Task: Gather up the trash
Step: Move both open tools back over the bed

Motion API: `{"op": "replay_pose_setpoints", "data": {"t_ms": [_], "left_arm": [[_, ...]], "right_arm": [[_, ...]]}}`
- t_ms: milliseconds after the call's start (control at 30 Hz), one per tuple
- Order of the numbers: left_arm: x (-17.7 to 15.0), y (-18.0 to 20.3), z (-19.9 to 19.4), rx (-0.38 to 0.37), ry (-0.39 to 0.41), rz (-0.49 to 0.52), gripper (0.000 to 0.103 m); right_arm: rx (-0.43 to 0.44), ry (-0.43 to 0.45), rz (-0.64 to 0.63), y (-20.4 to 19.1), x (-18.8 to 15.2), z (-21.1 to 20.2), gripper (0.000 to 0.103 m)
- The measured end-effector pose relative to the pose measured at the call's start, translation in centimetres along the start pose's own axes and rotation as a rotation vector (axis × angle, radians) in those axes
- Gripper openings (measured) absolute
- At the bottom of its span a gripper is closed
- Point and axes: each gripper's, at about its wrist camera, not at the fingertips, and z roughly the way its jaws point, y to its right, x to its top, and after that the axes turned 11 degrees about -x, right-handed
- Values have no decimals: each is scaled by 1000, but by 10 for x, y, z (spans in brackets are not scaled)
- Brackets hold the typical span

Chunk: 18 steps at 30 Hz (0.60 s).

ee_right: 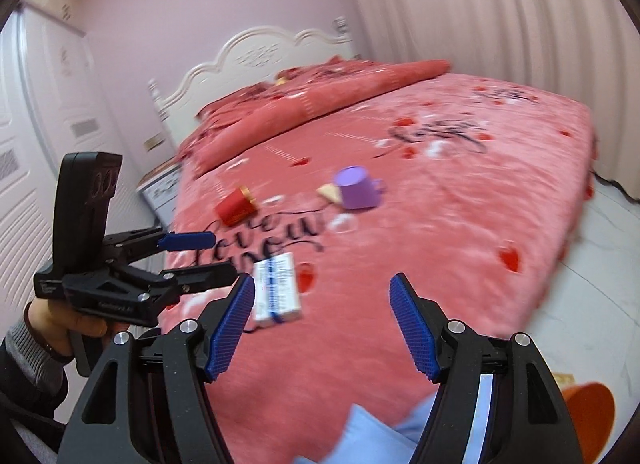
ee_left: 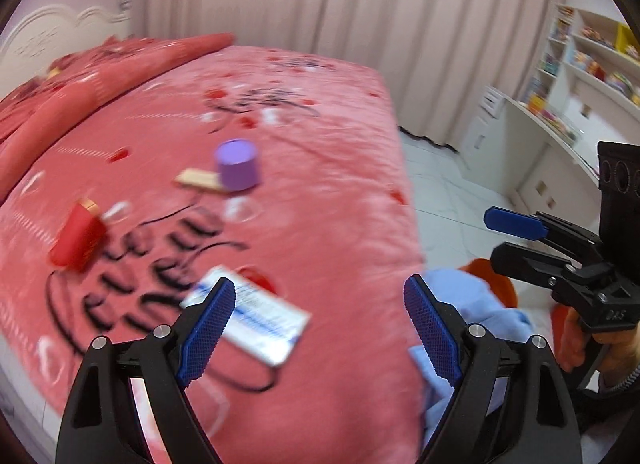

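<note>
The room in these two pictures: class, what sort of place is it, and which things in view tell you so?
Most likely a bedroom in a home. A bed with a pink printed cover fills the view, a carved white headboard stands at its far end, and long curtains hang behind it.

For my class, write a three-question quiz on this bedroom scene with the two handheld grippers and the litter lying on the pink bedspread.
1. True or false: the left gripper is clamped on the white and blue box.
2. Which item stands beside the purple cup?
A. the red box
B. the small tan packet
C. an orange bin
3. Fill in: all four pieces of litter lie on the ____.

Key
1. False: its jaws are open with nothing between them; the right gripper is open too.
2. B
3. bed
</note>
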Motion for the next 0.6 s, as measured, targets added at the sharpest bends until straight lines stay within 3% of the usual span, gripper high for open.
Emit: {"op": "replay_pose_setpoints", "data": {"t_ms": [300,600], "left_arm": [[-17,-67,-33,86,0,-75,86],[-24,-121,-36,106,-50,-68,86]], "right_arm": [[88,-97,-111,-63,0,64,70],[61,-169,-206,-95,-11,119,70]]}}
